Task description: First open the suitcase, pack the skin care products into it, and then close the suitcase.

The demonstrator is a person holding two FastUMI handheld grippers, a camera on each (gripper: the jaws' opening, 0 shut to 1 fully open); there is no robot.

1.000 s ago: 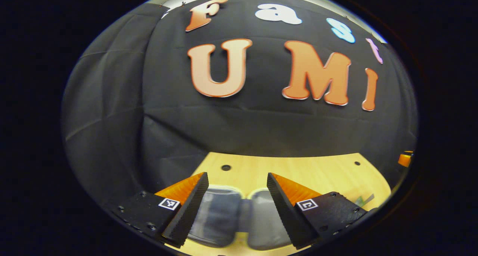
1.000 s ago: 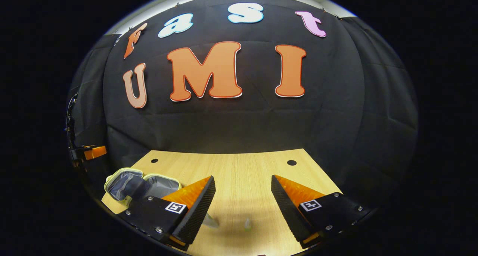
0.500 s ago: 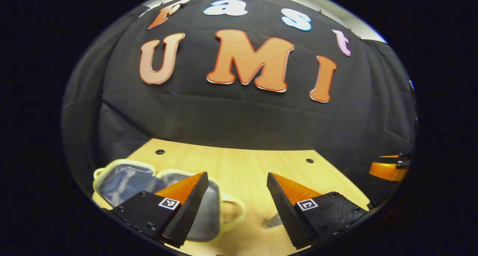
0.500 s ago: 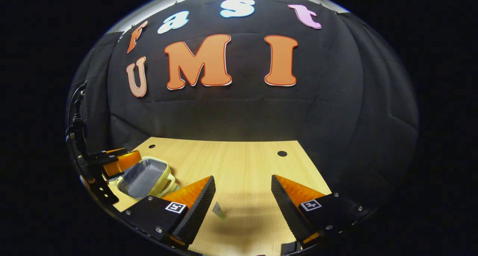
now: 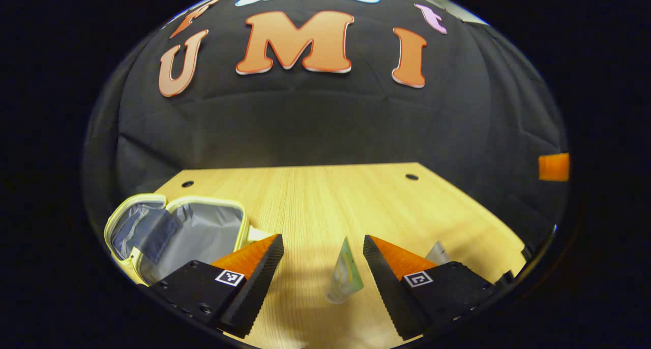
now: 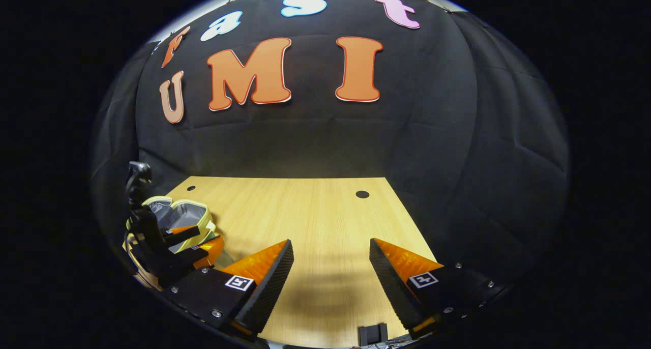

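Suitcase (image 5: 178, 227) lies open at the table's (image 5: 325, 196) left edge; one tube (image 5: 346, 272) sits between the released left gripper's (image 5: 320, 278) fingers. Right gripper (image 6: 330, 283) released over bare wood.

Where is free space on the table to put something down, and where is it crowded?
The table is bare from the cloth wall down to the right tool. It is crowded at the left: the open suitcase, the green tube between the left tool fingers, and a second tube beside it.

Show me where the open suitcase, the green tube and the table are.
suitcase (image 5: 203, 227), left gripper view, on its grey lining.
green tube (image 5: 347, 272), left gripper view, on the tube's body.
table (image 6: 315, 211), right gripper view, on bare wood.
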